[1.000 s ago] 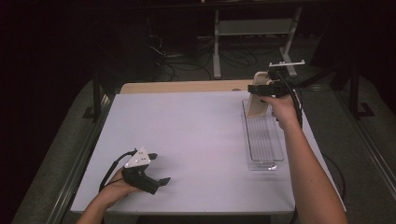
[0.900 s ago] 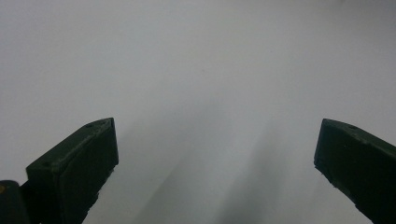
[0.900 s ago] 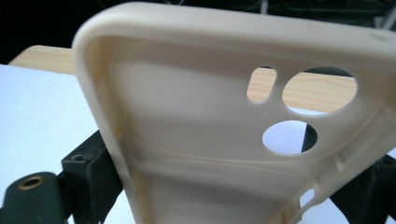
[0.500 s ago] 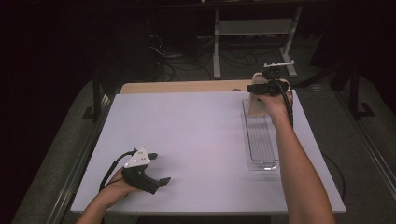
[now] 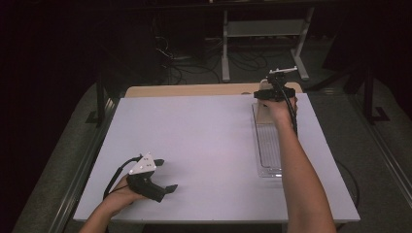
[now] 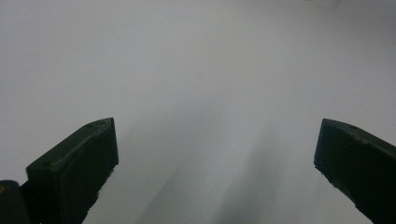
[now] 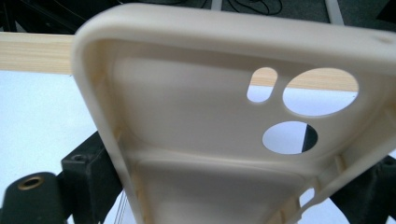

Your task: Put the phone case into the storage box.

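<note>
A cream phone case (image 7: pixel 224 130) with round camera holes is held up close in the right gripper view, its hollow inside facing the camera. My right gripper (image 7: pixel 229 186) is shut on its lower part, a black finger (image 7: pixel 88 168) at each side. In the high view the right gripper (image 5: pixel 262 95) holds the case (image 5: pixel 263 111) over the far end of a clear tray (image 5: pixel 268 172). My left gripper (image 5: pixel 165 174) rests on the white table (image 5: pixel 194 141) at the near left. It is open with nothing between its fingers (image 6: pixel 74 172).
A bare wooden strip (image 5: pixel 194 90) runs along the table's far edge. Beyond it, a white stand (image 5: pixel 265 29) and cables lie on the dark floor. The long clear tray lies along the right side of the table.
The right hand has shifted a little to the left with the case, now over the tray's far end. The left gripper has stayed put.
</note>
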